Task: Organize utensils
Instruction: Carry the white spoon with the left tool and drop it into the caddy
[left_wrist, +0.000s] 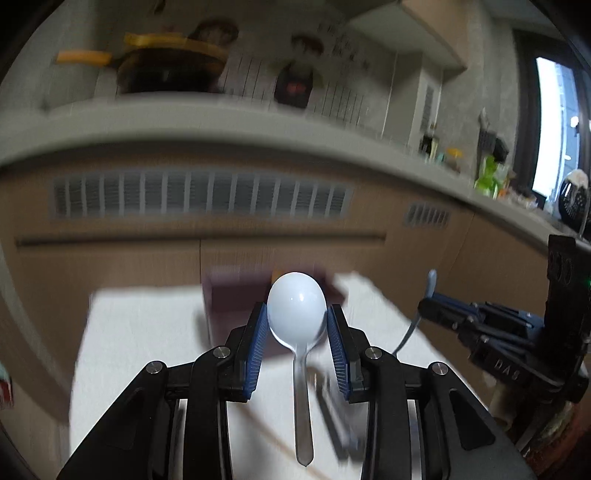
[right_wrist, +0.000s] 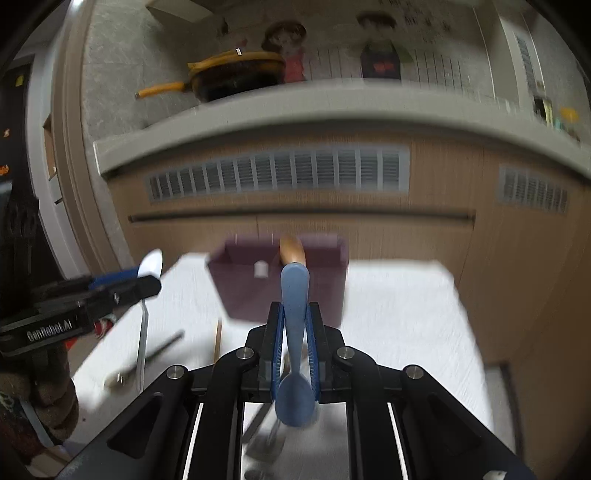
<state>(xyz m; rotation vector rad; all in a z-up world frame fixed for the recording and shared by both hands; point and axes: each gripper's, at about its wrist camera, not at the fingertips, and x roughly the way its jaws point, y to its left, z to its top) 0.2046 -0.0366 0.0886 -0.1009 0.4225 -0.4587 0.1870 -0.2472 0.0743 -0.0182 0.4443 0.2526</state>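
1. A white plastic spoon (left_wrist: 297, 310) is clamped by its bowl between the pads of the left gripper (left_wrist: 297, 325), with its clear handle hanging down toward the camera.
2. A blue spoon (right_wrist: 294, 332) is pinched by its handle in the narrowly set right gripper (right_wrist: 295, 332), bowl nearest the camera and handle tip pointing ahead.
3. The purple holder box (right_wrist: 280, 284) is taken as landmark: it stands at the far edge of the white table (right_wrist: 399, 314), directly ahead of both grippers, and a wooden-handled utensil (right_wrist: 291, 249) is already seen standing in it.
4. Both held spoons are carried above the table, short of the box.
5. A metal spoon (right_wrist: 122, 376) and a dark utensil (right_wrist: 166, 347) are left lying on the table, nearer the camera than the box and to its left.
6. The step in hand is judged to be transport of both spoons to the box.
7. Next, each spoon would need to be brought over the box's open top, tilted handle-down or bowl-down, and released one at a time.
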